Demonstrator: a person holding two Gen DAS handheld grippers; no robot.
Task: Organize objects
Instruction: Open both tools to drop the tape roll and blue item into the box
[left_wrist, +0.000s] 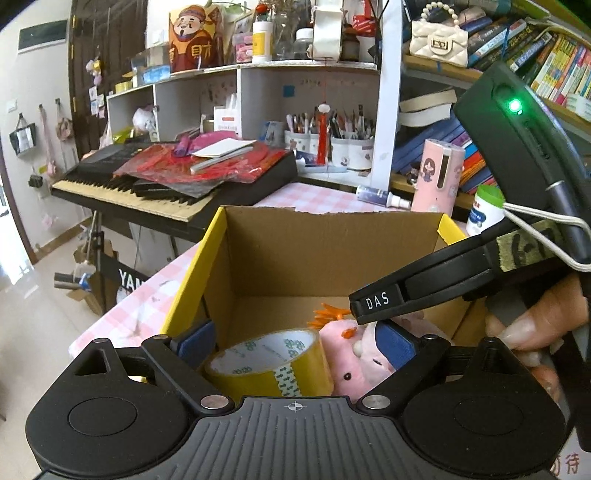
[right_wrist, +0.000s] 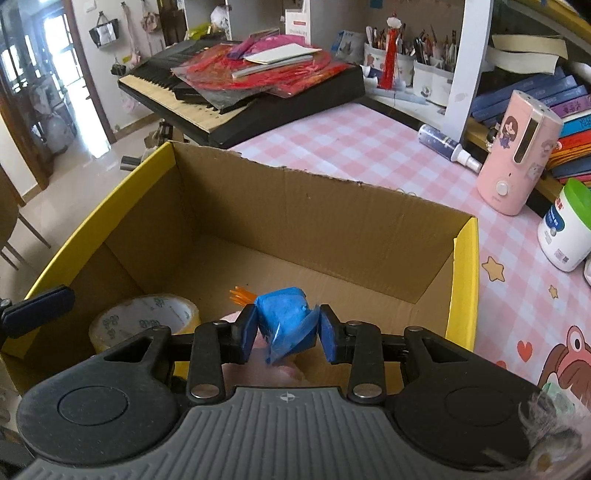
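On the pink checked table (right_wrist: 369, 155), my right gripper (right_wrist: 286, 334) tilts into the box (right_wrist: 332, 206) clamping a blue packet (right_wrist: 286, 325), while only my wide-open left gripper's (left_wrist: 295, 343) camera shows the pink toy (left_wrist: 364, 354).

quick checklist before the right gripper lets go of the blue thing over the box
1. Right gripper shut on the blue wrapped item: ok.
2. Item is over the cardboard box opening: ok.
3. Bare box floor beyond the tape roll and pink plush toy: ok.
4. Landing spot directly beneath the item: cannot tell, the gripper hides it.
5. Left gripper open, holding nothing: ok.
6. Left gripper clear of the drop path: cannot tell.
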